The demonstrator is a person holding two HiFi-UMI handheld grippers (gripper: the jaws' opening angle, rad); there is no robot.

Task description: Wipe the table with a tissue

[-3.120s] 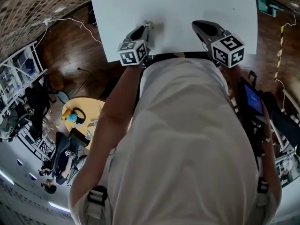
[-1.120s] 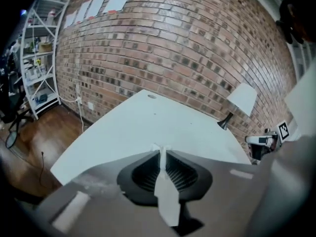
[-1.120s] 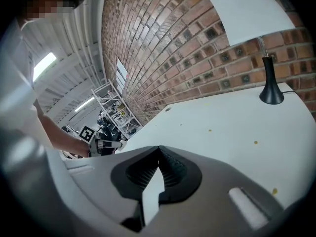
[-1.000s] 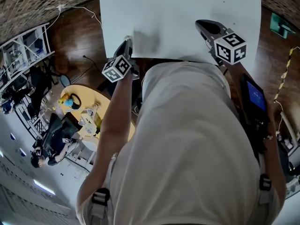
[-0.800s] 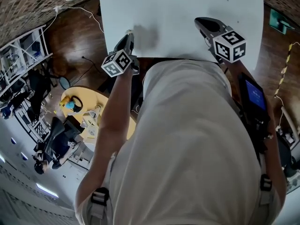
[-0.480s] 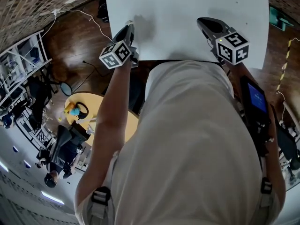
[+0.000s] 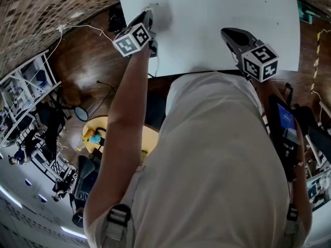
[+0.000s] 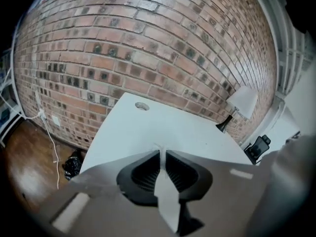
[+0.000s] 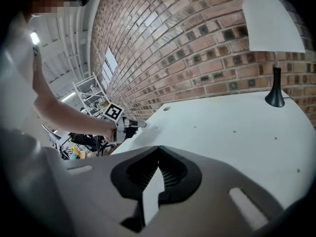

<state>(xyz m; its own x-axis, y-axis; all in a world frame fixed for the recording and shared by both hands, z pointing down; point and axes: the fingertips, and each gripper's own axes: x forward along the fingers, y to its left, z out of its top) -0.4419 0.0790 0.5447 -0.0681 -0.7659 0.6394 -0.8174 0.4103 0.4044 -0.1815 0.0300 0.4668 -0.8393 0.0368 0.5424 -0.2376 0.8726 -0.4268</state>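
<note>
Two claws: the left claw (image 8: 161,156) and the right claw (image 9: 158,149). Two marker cubes, one per claw: the left cube (image 7: 133,39) and the right cube (image 7: 260,62). One white tabletop (image 7: 207,14), with one round hole (image 8: 141,106) in it. One tissue (image 8: 157,147), only a scrap showing. One lamp (image 9: 274,48). One small yellow table (image 7: 101,125). One lit screen (image 7: 285,124)
</note>
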